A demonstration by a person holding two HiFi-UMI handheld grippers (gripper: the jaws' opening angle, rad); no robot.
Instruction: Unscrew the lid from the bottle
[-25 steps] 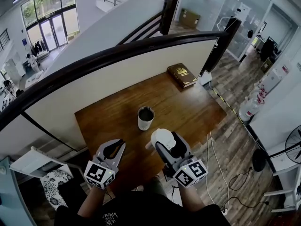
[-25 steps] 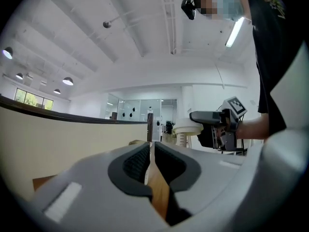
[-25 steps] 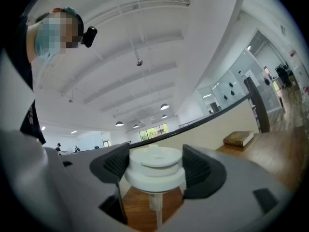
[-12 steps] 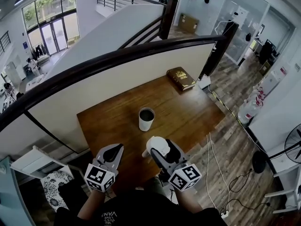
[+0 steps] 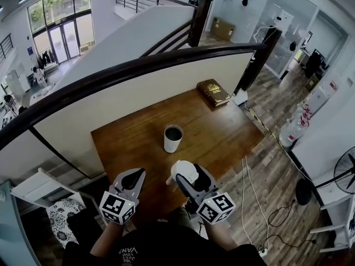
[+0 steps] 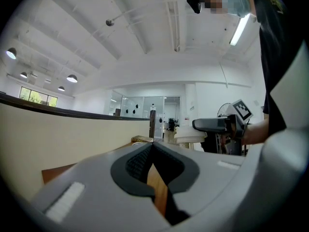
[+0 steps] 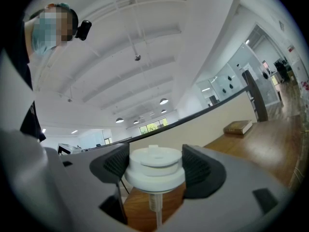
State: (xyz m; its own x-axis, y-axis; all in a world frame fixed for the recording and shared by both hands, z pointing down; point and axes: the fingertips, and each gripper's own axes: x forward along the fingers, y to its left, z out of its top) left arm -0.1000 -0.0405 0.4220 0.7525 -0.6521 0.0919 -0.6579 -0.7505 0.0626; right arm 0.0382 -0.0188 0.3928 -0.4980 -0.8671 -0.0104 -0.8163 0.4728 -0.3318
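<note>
We stand at the near edge of the wooden table (image 5: 222,132), with the book (image 5: 214,91) lying at its far corner. The bottle (image 5: 173,139) stands upright near the table's middle. Its dark mouth is open to us, and it sits where it sat a second ago.

What shifts is on our side. The right gripper (image 5: 189,175) is nearer to us than a second ago, so the gap between it and the bottle is wider. The left gripper (image 5: 135,174), whose jaws stood slightly parted a second ago, now has them drawn fully together. Its own view shows the two pads meeting with nothing between them, only the wood beyond. It hangs just to the left of the right gripper, over the table's near edge, well apart from the bottle.

The right gripper's jaws are clamped on the white lid (image 7: 155,166), one ribbed pad against each side of its rim. The lid rides level in the grip, clear of the table, and a thin white stem (image 7: 155,204) hangs down from its underside.

We judge from this that the unscrewing itself is done. The lid is off the bottle and carried away from it. The left gripper has let go of its steadying job, and what we have left is to set the lid down.
</note>
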